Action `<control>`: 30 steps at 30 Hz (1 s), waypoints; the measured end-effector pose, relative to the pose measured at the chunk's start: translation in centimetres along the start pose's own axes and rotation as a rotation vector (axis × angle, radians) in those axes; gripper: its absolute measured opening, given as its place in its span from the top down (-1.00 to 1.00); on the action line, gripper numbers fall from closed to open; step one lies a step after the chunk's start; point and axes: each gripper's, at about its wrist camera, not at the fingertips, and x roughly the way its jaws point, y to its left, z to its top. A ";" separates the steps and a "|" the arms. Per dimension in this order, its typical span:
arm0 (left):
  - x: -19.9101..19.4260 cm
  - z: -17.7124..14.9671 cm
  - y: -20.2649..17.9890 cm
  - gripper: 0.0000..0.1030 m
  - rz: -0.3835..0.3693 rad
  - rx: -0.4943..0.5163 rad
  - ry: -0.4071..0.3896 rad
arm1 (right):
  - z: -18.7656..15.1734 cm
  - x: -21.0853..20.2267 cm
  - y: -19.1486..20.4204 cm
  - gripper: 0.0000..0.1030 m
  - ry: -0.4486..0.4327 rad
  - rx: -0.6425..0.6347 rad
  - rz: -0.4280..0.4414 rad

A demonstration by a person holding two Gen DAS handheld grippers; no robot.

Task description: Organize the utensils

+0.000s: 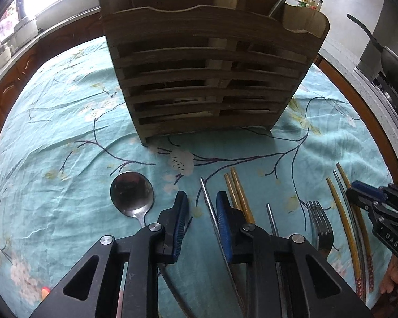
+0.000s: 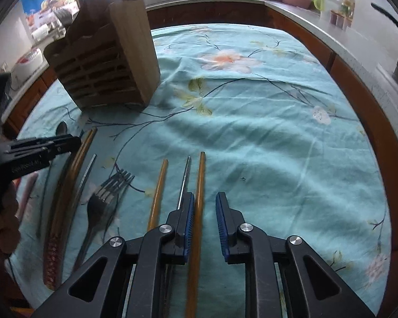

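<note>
The left gripper (image 1: 200, 198) has two black arms with ridged blue pads (image 1: 181, 222). Its jaws stand a little way apart. One thin, shiny metal chopstick (image 1: 208, 198) lies between them, close against the right pad; whether the pad presses it I cannot tell. Left of the jaws lies one round, shiny spoon (image 1: 132, 194). Just right of them lie two smooth, golden wooden chopsticks (image 1: 237, 189), side by side. Further right is one metal fork (image 1: 319, 221) with four prongs. Past the jaws stands a brown wooden holder (image 1: 209, 79) made of flat slats, on the wrinkly blue flowered cloth (image 1: 66, 132).

The right gripper (image 2: 204, 204) looks the same, with its jaws also a little apart. One long, smooth wooden chopstick (image 2: 200, 180) lies between them, near the left pad. Just left of that pad lie one thin metal chopstick (image 2: 185, 177) and one more wooden chopstick (image 2: 159, 188).
</note>
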 end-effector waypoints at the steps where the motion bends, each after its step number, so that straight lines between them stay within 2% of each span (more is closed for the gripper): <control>1: 0.1 0.1 -0.1 0.57 0.001 0.000 0.001 | 0.1 0.1 0.0 0.69 0.001 -0.005 -0.007; 6: 0.6 0.6 -0.7 0.58 0.018 0.020 0.009 | 1.8 1.2 0.0 0.66 0.003 -0.014 -0.003; 7: 0.7 0.6 -0.8 0.68 0.024 0.024 0.007 | 2.3 1.5 0.2 0.66 0.006 -0.026 -0.007; 8: 0.8 0.7 -1.0 0.87 0.025 0.028 0.007 | 2.6 1.7 0.4 0.66 0.006 -0.037 -0.012; 9: 0.9 0.6 -1.1 0.87 0.018 0.030 0.007 | 2.9 1.9 0.5 0.66 0.004 -0.043 -0.014; 11: 0.8 0.5 -1.1 0.90 0.004 0.030 0.007 | 3.2 2.2 0.6 0.70 -0.001 -0.044 -0.014; 12: 0.7 0.4 -1.0 0.91 -0.016 0.023 0.009 | 3.2 2.2 0.5 0.92 -0.005 -0.038 -0.012; 14: 0.2 0.3 -0.6 0.94 -0.056 0.001 0.007 | 3.1 1.9 0.0 0.91 -0.015 -0.003 0.007; 22: -4.9 -1.3 1.2 0.95 -0.140 -0.058 -0.077 | 2.7 -3.4 -0.8 0.91 -0.136 0.096 0.084; 30: -12.1 -3.5 2.8 0.95 -0.172 -0.083 -0.177 | 2.2 -8.7 -0.1 0.91 -0.241 0.119 0.143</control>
